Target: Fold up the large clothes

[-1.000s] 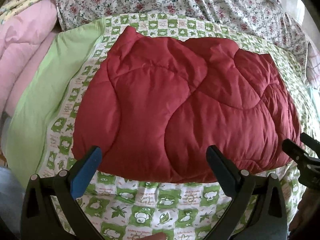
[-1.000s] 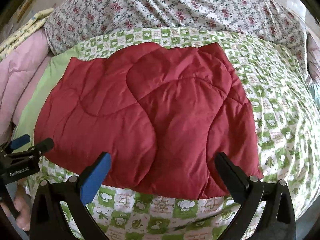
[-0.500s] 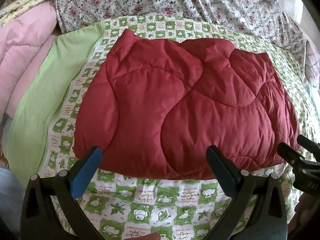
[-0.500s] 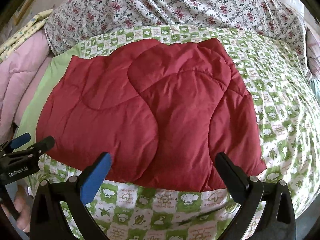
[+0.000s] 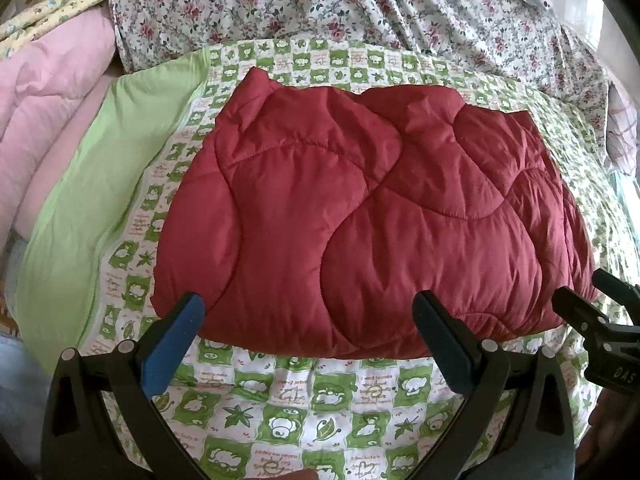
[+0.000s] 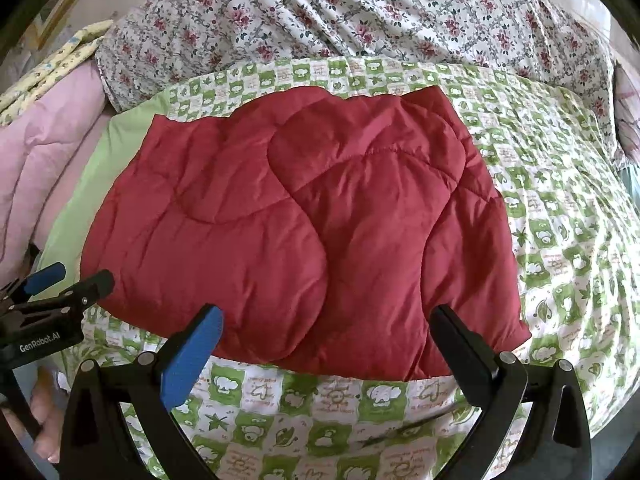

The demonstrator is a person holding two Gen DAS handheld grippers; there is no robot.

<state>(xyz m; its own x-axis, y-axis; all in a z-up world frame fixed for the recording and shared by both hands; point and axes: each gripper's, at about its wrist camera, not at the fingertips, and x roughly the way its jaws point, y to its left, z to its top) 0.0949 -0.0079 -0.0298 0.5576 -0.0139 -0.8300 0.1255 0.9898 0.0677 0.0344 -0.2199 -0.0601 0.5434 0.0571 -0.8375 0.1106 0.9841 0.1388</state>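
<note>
**Red puffy jacket is folded into a block — how I'd handle the next bit**

The red quilted jacket sits in the middle of the bed as a thick, roughly rectangular bundle, on the green-and-white checked quilt. It looks already doubled over: layered edges show along its right side, and the near hem is rounded and fat. My guess is we're late in the fold, either one more fold across or just tidying.

Both tools hang just short of the near hem, touching nothing. The left gripper has its fingers spread wide and empty, lined up with the left half of the hem. The right gripper is the same, wide apart and empty, over the right half.

If another fold is coming, I'd bite deep at the two near corners so all the layers get caught, not just the top shell. Puffy fill is springy and slippery, so lift both sides evenly and press it down after, or it'll likely pop open.

Around it: a floral sheet at the far side and a pink duvet to the left.
</note>
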